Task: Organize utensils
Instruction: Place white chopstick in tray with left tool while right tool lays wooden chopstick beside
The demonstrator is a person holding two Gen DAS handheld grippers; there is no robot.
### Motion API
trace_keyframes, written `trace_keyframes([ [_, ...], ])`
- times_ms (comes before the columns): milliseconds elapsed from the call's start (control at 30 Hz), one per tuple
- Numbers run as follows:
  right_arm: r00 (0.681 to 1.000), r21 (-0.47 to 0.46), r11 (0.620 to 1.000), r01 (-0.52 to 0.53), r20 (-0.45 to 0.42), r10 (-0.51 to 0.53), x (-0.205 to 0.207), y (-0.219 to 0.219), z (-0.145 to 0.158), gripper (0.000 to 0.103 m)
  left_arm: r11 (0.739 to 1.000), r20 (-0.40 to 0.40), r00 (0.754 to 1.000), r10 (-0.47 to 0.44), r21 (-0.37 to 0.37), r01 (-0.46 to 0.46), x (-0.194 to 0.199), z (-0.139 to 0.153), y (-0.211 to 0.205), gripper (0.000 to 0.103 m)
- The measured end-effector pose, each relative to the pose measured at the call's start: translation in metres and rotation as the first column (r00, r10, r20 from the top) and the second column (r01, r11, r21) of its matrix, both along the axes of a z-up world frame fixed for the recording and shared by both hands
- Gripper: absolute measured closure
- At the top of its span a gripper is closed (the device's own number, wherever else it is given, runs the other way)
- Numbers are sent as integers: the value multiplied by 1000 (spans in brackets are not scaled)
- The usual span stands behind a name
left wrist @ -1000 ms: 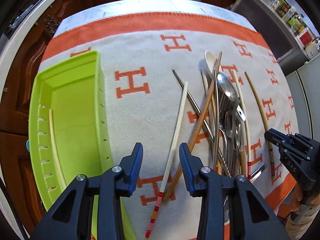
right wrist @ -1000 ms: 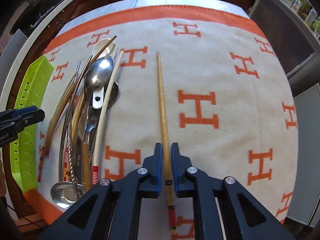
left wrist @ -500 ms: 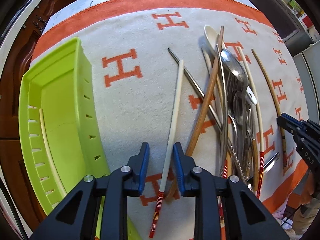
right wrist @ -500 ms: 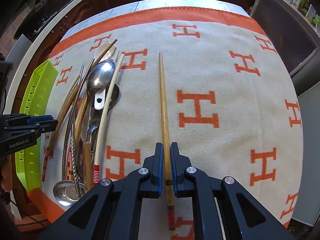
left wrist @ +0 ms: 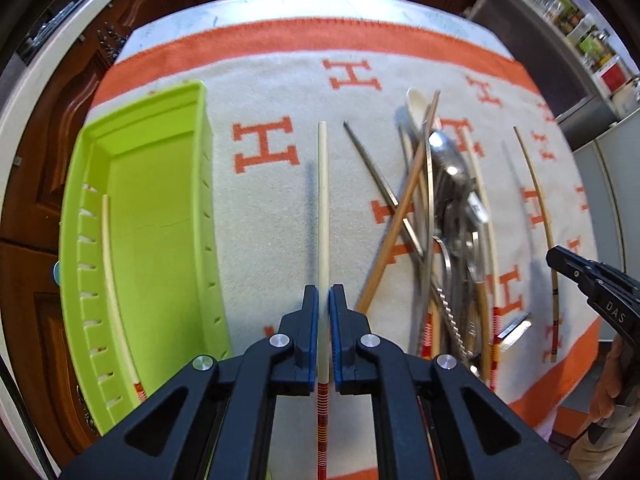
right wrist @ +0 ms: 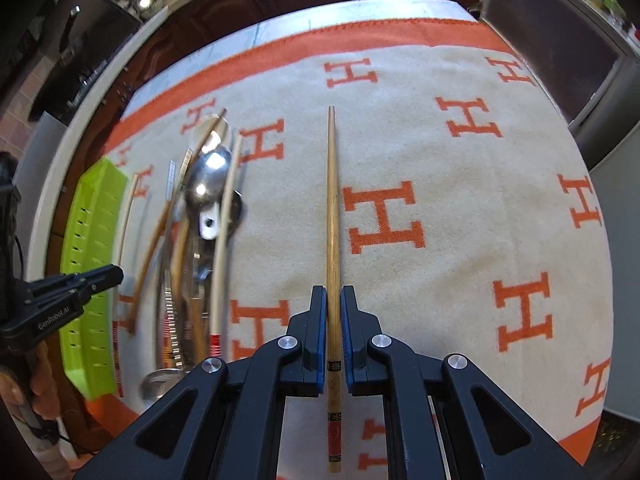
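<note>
My left gripper (left wrist: 324, 292) is shut on a cream chopstick (left wrist: 323, 200) with a red-striped end. The chopstick hangs just above the cloth and casts a shadow to its left. A lime-green tray (left wrist: 160, 216) lies left of it and holds one cream chopstick (left wrist: 110, 272). My right gripper (right wrist: 333, 292) is shut on a brown wooden chopstick (right wrist: 332, 200) over the cloth's middle. A heap of spoons and chopsticks (left wrist: 448, 220) lies between the two grippers; it shows in the right wrist view as the heap (right wrist: 200, 220).
An orange-bordered cloth (right wrist: 460, 160) with H marks covers the table. A thin chopstick (left wrist: 536, 200) lies alone right of the heap. Dark wooden cabinets stand beyond the table's far edge. A hand (left wrist: 612, 376) holds the right gripper's handle.
The left jaws closed onto the cream chopstick and raised it off the cloth; it now lines up straight with the gripper. The right gripper kept its grip and rolled slightly.
</note>
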State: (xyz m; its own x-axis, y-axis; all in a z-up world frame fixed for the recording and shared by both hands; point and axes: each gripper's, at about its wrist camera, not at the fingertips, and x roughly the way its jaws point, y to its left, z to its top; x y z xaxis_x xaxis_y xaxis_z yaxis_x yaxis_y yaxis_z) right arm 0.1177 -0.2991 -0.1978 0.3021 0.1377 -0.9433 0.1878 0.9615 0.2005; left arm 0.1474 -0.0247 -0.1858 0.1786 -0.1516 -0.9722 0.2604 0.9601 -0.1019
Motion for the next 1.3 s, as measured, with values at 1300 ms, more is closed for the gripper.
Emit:
trace_keyframes([
  [1300, 965, 286, 921, -263, 87, 249, 16, 199, 98, 96, 951, 196, 933, 301, 17, -310, -18, 35, 149, 79],
])
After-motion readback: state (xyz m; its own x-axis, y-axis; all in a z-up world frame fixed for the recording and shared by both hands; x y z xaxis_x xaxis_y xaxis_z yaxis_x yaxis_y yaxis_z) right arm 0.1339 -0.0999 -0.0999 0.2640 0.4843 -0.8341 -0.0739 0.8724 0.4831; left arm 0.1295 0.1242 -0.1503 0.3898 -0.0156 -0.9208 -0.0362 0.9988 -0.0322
